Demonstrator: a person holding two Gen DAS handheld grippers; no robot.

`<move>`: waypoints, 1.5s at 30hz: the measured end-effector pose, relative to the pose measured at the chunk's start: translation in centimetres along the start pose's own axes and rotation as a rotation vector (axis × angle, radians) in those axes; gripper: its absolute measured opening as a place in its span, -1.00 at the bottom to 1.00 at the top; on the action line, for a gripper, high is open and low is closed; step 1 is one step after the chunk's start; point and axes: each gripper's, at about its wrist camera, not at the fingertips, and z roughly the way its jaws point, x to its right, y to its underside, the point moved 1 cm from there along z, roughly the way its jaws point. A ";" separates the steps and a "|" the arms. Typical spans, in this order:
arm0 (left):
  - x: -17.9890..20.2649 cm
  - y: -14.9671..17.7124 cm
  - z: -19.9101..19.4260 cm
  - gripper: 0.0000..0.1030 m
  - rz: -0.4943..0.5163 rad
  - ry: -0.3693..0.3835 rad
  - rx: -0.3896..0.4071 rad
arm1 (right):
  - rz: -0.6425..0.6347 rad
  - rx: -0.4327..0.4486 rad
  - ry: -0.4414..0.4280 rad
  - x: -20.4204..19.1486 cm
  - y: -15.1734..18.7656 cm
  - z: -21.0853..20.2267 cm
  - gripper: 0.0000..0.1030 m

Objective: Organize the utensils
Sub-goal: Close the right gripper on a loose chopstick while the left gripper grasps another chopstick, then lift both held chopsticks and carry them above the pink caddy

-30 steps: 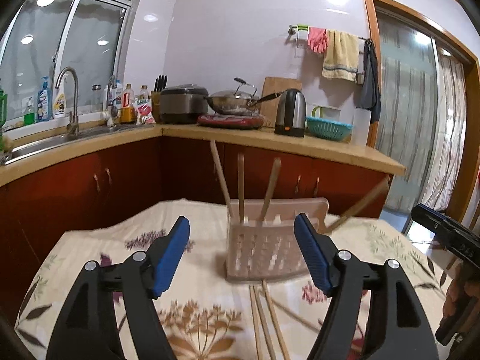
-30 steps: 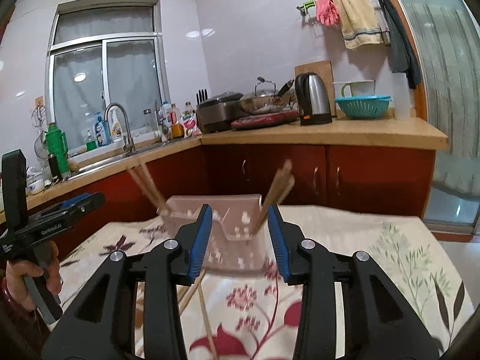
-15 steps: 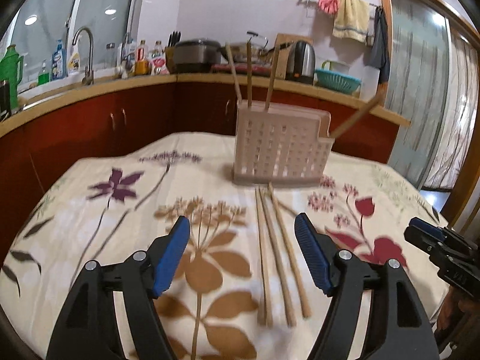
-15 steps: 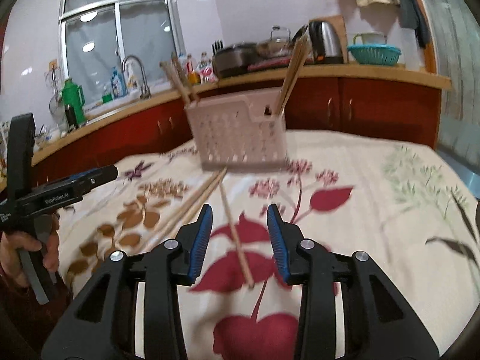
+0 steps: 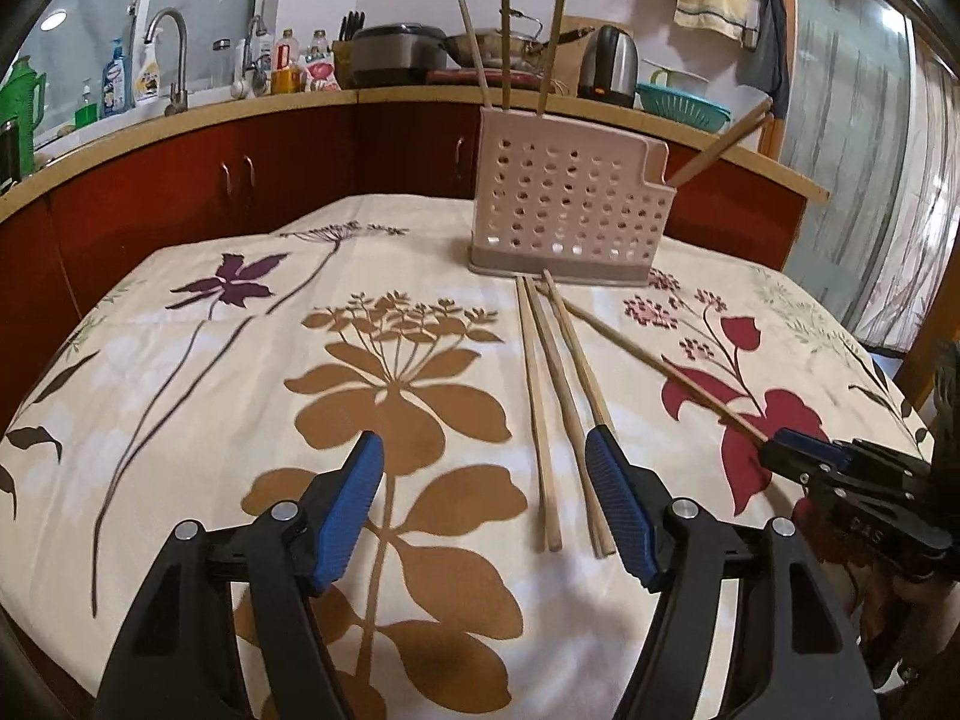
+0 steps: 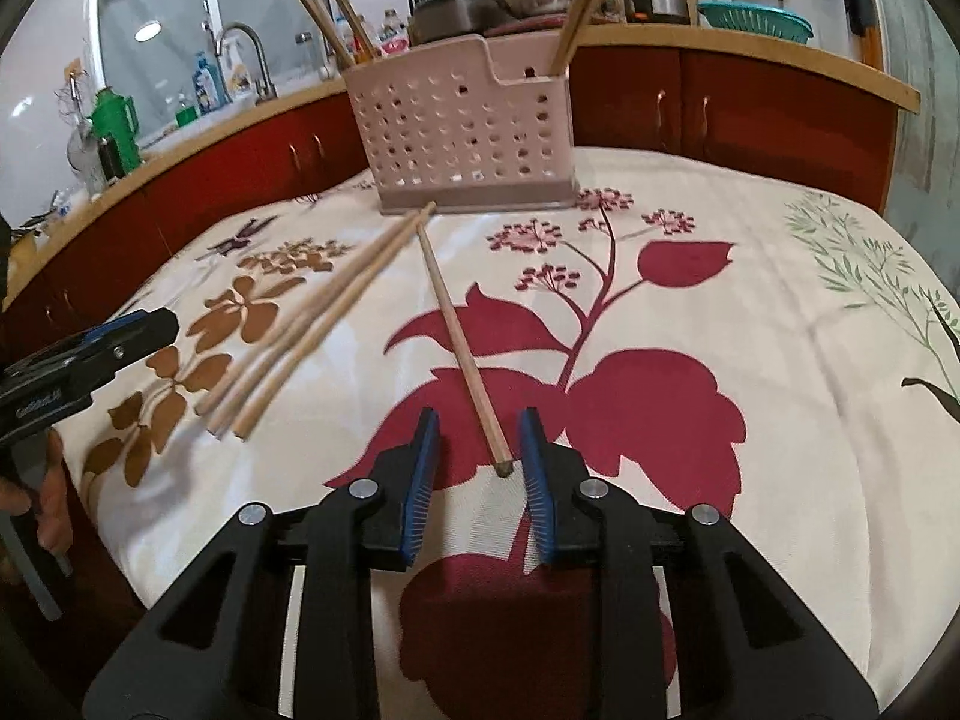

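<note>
1. Both grippers drop from utensil holder (image 5: pixel 567 204) height toward the tablecloth (image 5: pixel 240 372).
2. Right gripper (image 6: pixel 479 438) jaws closing around the lone chopstick (image 6: pixel 459 330) end.
3. Left gripper (image 5: pixel 485 462) now beside three chopsticks (image 5: pixel 558 396).

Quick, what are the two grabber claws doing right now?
Left gripper: open, holding nothing; the three chopsticks lie by its right finger.
Right gripper: closing around the single chopstick, pads not touching it yet.

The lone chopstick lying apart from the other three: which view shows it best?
The right wrist view: the lone chopstick runs down mid-frame, its near end between the closing right gripper. The left wrist view shows it thin and slanting, off right.
</note>
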 end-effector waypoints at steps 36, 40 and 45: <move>2.2 2.0 2.3 -0.88 0.090 0.012 -0.093 | 0.035 0.043 0.036 1.9 0.2 -2.4 -0.84; 2.0 1.6 1.5 -0.88 0.089 0.006 -0.071 | 0.033 0.062 0.037 1.9 -0.1 -3.2 -0.84; 1.9 0.6 0.4 -0.88 0.087 0.004 -0.032 | 0.030 0.080 0.037 1.8 -0.4 -4.1 -0.86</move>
